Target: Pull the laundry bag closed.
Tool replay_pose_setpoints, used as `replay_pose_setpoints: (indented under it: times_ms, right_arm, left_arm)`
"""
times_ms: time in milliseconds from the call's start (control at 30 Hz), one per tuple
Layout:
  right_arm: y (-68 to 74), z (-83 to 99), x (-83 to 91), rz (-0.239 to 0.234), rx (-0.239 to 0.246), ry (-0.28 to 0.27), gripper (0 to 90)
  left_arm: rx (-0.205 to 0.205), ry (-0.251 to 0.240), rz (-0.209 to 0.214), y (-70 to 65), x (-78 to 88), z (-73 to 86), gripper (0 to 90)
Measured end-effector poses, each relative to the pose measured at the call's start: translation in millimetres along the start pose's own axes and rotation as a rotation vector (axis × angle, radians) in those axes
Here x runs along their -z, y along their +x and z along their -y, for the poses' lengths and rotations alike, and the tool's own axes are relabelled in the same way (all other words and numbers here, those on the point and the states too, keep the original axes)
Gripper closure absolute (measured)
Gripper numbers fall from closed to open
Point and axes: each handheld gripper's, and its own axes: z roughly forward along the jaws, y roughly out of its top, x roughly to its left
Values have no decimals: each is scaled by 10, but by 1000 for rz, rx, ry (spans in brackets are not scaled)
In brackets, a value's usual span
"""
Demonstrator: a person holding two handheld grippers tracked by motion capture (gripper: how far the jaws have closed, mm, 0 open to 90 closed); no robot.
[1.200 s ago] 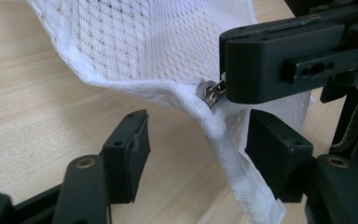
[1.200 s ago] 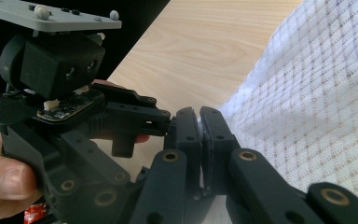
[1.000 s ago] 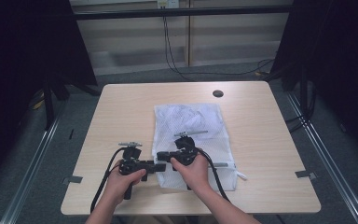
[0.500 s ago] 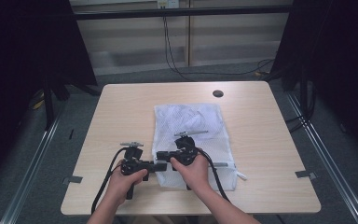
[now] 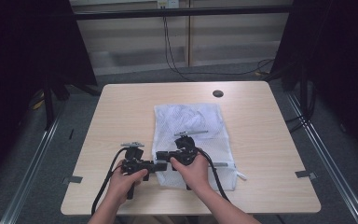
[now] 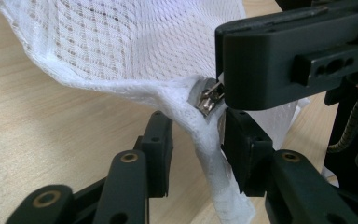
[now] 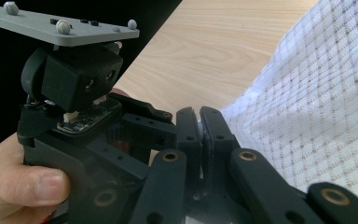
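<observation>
Table (image 5: 121, 112): pale wood-grain laminate, rectangular with rounded corners, a small dark round grommet (image 5: 218, 93) near its far edge.

Mesh bag (image 5: 189, 121): white, open-weave netting, roughly rectangular, lying flat at mid-table with soft crumpled folds toward the far end; its near left corner is lifted off the wood between the two tools. Hem is a thicker, fuzzy white band (image 6: 205, 140), bunched into a ridge.

Left gripper (image 5: 161, 164): matte black plastic, brass-ringed pivots, grey three-cornered plate on top. Its jaws have just been closing; the hem band runs between them, one pad against it, the other with a gap showing.

Right gripper (image 5: 164, 158): same build, jaws fully closed, pinching the bag's edge at the small metal zipper pull (image 6: 209, 99).

Both tools meet tip to tip at the bag's near left corner.
</observation>
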Motion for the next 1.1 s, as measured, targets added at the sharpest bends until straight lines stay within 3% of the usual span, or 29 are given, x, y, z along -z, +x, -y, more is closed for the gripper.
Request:
replay_pose_setpoints:
  times_ms: [267, 600, 1100]
  right_arm:
    - [1, -1, 3, 0, -7, 6, 871]
    - [-24, -21, 44, -6, -40, 14, 871]
    - [-115, -27, 137, -23, -87, 26, 872]
  left_arm:
    - [20, -7, 38, 10, -8, -1, 866]
    - [63, -14, 42, -2, 8, -1, 881]
    - [80, -16, 57, -7, 32, -10, 882]
